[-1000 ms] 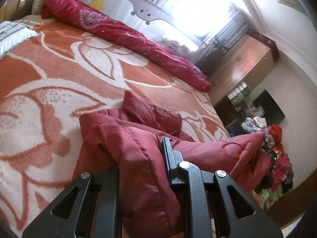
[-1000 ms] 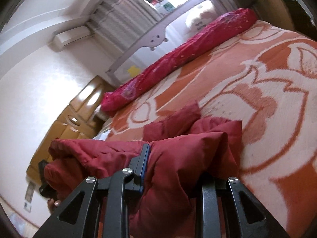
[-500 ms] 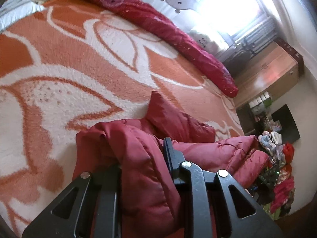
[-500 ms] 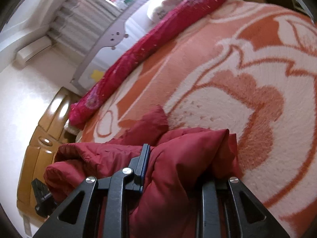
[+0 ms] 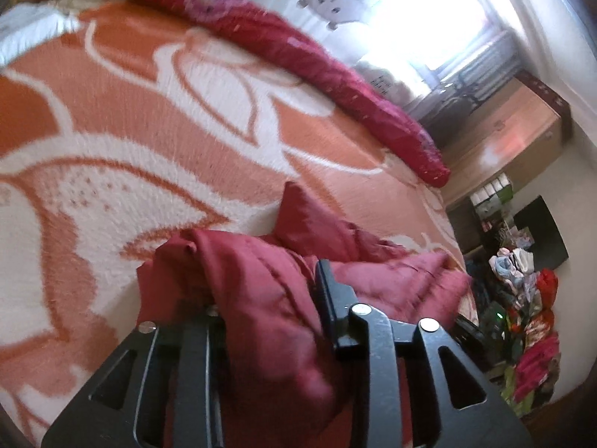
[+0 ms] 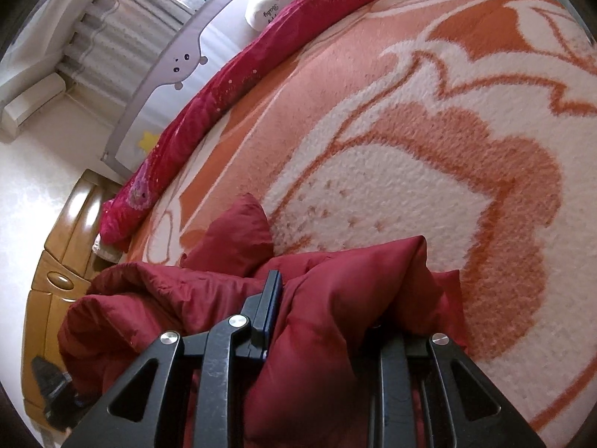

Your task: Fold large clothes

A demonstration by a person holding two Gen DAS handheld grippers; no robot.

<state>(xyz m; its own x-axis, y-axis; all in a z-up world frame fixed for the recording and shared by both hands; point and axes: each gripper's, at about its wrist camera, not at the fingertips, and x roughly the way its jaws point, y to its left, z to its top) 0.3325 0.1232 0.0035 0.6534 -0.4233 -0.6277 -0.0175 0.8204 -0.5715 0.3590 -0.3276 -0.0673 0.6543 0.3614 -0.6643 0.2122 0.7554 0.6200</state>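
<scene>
A dark red padded jacket (image 5: 261, 298) lies bunched at the near edge of a bed covered by an orange and white flowered blanket (image 5: 149, 142). My left gripper (image 5: 265, 298) is shut on a thick fold of the jacket, its left finger hidden under the cloth. In the right wrist view my right gripper (image 6: 328, 298) is shut on another fold of the same jacket (image 6: 335, 298), its right finger buried in cloth. One loose corner of the jacket (image 6: 235, 239) rests on the blanket (image 6: 410, 149) ahead.
A long crimson bolster (image 5: 317, 63) lies along the far side of the bed by a grey guard rail (image 6: 168, 74). Wooden cabinets (image 5: 515, 142) and a pile of clothes (image 5: 530, 328) stand beyond the bed. A wooden headboard (image 6: 56, 280) is at the left.
Both grippers have carried the jacket forward over the bed and tipped down toward the blanket. The jacket stays gripped in both.
</scene>
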